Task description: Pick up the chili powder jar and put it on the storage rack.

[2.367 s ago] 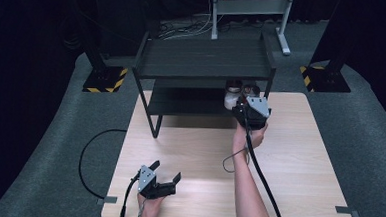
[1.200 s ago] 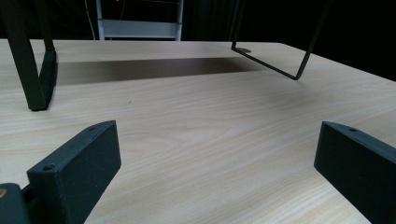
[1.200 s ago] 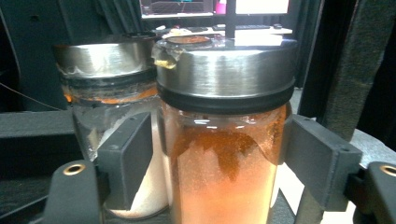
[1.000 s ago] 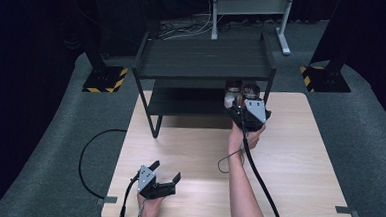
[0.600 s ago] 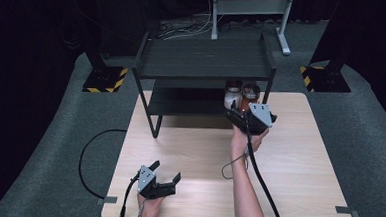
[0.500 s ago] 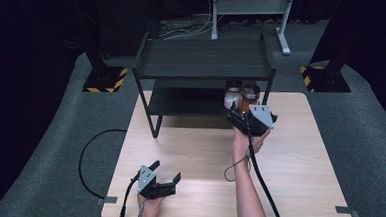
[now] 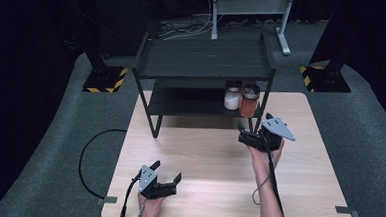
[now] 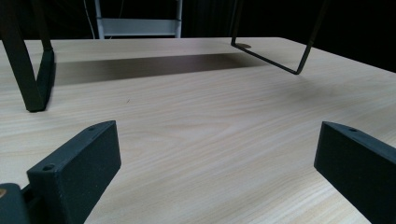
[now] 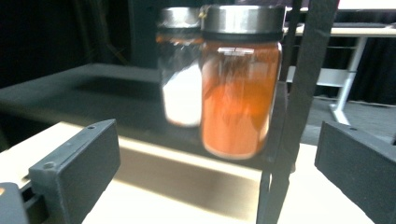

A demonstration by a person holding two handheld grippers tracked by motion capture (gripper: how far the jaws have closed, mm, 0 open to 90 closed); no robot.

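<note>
A dark room with grey carpet surrounds my pale wooden desk [image 7: 307,184], and a black two-tier shelf rack [image 7: 206,59] stands on the far half of it. Beyond the rack the grey legs of another stand rise into the dark.

On the left, near the front edge, my left tongs [image 7: 166,177] rest low over the bare wood. The jaws stand wide apart with nothing between them. In the left gripper view I see wood grain between them, and the rack's thin black legs [image 8: 35,70] farther off.

To the right, on the rack's lower shelf at its right end, two jars stand side by side and close together: a jar of white powder [image 7: 232,97] on the left and a jar of orange powder [image 7: 249,101] on the right, both with metal lids. In the right gripper view the orange jar [image 9: 240,88] is nearer and partly covers the white one [image 9: 182,79]. A small pale label sits high on the orange jar's glass, but it is too blurred to read.

My right tongs [image 7: 253,128] hover just in front of the rack's right front leg [image 9: 292,116], near the jars but apart from them. Their jaws are spread wide and hold nothing.
</note>
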